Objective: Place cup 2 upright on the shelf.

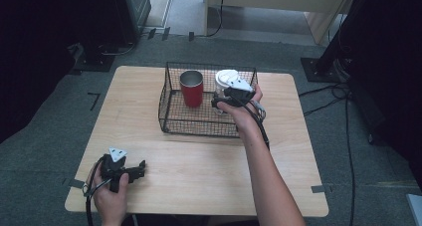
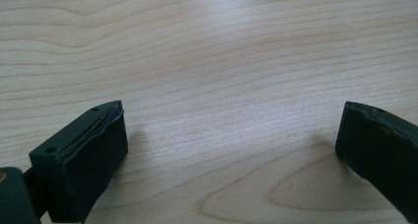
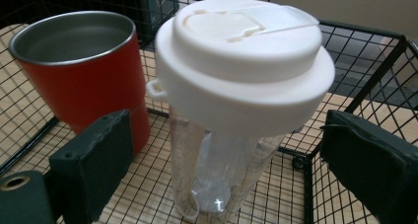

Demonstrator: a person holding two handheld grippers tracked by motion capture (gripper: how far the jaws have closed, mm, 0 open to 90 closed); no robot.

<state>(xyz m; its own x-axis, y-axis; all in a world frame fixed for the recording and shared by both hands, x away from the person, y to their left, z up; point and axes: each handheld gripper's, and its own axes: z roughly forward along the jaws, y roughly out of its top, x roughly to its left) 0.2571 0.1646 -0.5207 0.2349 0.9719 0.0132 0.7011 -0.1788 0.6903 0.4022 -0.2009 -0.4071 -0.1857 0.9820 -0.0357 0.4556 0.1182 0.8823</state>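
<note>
1. Where my left hand rests at the near left corner of the surface, my left tool lies low over bare wood, its jaws wide apart with nothing between them.
2. Farther out, my right forearm reaches across the surface to the basket, a black wire one standing past the middle.
3. My right tool sits at the basket's right part, jaws apart on either side of the tumbler; the pads stand clear of its clear wall, so I grip nothing.
4. The tumbler stands upright inside the basket on the right, a clear one with a white lid.
5. Just beside it on the left, also in the basket, stands the red cup, upright, with a steel inside and no lid.
</note>
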